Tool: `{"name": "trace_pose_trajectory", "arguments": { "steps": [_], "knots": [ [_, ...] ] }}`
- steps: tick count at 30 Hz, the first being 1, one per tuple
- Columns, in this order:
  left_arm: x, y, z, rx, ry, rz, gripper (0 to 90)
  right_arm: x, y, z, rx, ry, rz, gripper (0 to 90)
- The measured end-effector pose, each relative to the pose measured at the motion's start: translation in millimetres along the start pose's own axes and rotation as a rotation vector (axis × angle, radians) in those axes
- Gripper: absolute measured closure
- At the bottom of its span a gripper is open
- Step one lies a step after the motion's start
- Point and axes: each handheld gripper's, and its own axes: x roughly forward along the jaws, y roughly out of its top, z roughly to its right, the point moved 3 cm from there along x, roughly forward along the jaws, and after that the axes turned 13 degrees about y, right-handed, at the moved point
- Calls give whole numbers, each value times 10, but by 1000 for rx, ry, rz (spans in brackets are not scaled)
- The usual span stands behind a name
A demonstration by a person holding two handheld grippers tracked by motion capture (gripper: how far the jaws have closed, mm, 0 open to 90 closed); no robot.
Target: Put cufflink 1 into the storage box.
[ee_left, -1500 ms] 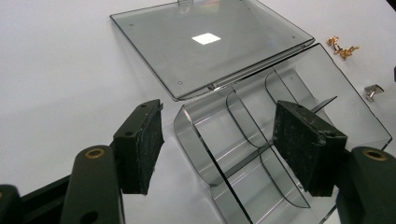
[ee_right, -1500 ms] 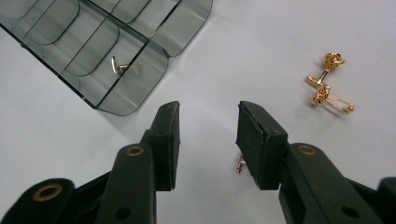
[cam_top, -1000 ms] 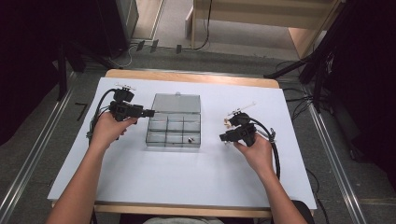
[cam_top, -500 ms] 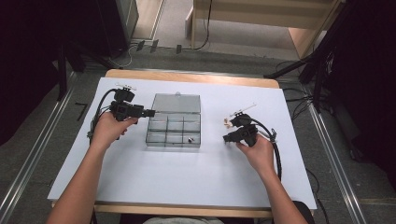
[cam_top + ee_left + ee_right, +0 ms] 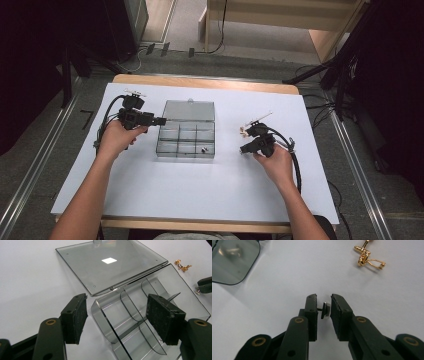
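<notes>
Cufflink, small and silver with a dark face, sat clamped between the narrowed jaws of the right gripper, held just above the white table cover. Grip was across the piece's thin width, post toward one pad, probably so that it would not twist on release. In the high view the right gripper stood to the right of the clear compartment box, well apart from it, jaws aimed left toward the box.

Box lay open at table centre, lid folded flat on the far side, so all compartments were reachable from above. One small pale item already lay in the near right compartment; too small to identify.

Left gripper was spread wide, gripping nothing. Its jaws straddled the box's left end wall, one pad outside, one over the dividers. Judgement: placed there to brace the light box against sliding when a piece is dropped in. Whether a pad touched the plastic could not be told.

Gold cufflinks lay loose on the cover, far right of the held piece, near a thin pale stick of unclear purpose. They looked like the remaining stock to be sorted.

Likely step in hand: carrying the silver piece left to a compartment.
</notes>
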Motion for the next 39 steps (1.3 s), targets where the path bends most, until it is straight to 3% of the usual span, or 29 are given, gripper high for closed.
{"name": "trace_pose_trajectory", "arguments": {
  "steps": [14, 39],
  "knots": [
    [5, -1, 1, 8, 0, -4, 343, -20, 7, -15, -11, -28, -4, 889],
    [1, -1, -8, -2, 1, 1, 343, -93, 66, -85, -7, 7, 21, 893]
  ]
}}
